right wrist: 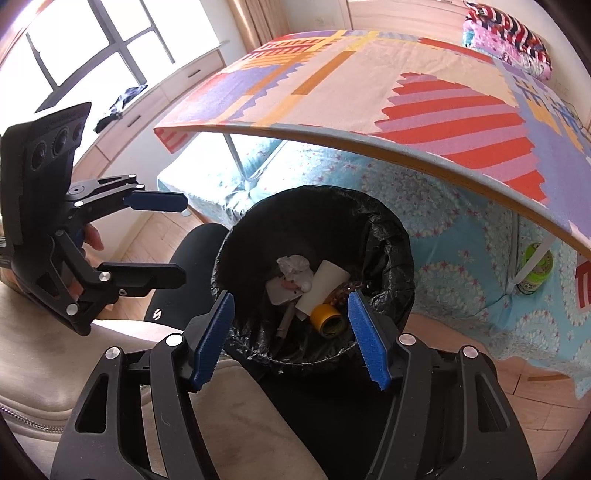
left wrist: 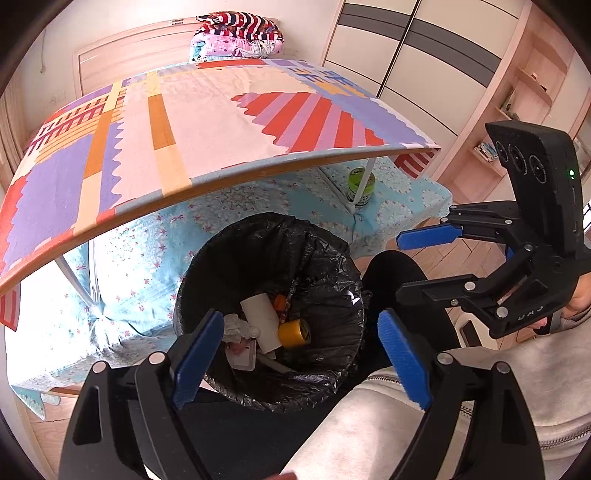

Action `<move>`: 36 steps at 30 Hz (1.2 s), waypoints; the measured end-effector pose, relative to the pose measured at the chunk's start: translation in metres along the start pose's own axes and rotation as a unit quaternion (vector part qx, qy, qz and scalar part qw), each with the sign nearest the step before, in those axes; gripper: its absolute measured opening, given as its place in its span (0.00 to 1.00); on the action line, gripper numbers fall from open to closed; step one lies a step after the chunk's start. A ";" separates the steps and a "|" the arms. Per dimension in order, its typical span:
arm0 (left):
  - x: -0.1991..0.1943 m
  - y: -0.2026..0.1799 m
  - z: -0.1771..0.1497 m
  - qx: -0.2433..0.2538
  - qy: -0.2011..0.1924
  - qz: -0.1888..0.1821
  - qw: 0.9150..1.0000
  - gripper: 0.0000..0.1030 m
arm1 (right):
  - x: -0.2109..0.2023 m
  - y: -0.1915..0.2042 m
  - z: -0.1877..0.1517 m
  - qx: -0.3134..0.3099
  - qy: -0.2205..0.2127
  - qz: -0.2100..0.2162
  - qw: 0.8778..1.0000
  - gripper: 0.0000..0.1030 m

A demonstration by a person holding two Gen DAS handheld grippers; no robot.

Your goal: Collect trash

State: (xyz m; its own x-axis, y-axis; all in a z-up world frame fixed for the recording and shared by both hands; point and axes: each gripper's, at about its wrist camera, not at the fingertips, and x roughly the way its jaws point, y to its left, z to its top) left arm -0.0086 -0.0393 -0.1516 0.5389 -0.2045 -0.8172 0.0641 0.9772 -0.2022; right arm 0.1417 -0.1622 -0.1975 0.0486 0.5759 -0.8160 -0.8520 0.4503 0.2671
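both grippers, left gripper (left wrist: 301,363) and right gripper (right wrist: 291,338), spread wide, empty, above trash (right wrist: 314,291) in bin (right wrist: 391,236)

A folding desk (left wrist: 207,122) with thin white legs (left wrist: 364,181) stands on a bed, its top covered by a patchwork-print cloth of red, purple, orange and cream. The bed wears a light blue floral sheet (left wrist: 147,258). Folded quilts (left wrist: 240,35) are stacked at the far end against a pale wooden headboard (left wrist: 122,55). A green jar (left wrist: 361,186) sits on the sheet beside one desk leg. The floor (right wrist: 546,417) is light wood parquet. A wardrobe (left wrist: 413,55) with cream sliding doors and grey bands stands next to open corner shelves (left wrist: 517,103). Daylight pours through a large window (right wrist: 92,40), with beige curtains (right wrist: 258,22) and low drawers (right wrist: 155,99) beneath the sill.
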 end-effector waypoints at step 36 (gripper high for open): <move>-0.011 -0.004 0.001 0.001 -0.015 0.002 1.000 0.80 | -0.008 0.012 0.002 -0.020 0.000 0.007 1.000 0.62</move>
State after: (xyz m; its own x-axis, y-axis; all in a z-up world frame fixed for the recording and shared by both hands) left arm -0.0141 -0.0408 -0.1409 0.5647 -0.1984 -0.8011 0.0633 0.9782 -0.1977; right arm 0.1323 -0.1597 -0.1865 0.0366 0.5812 -0.8130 -0.8731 0.4144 0.2569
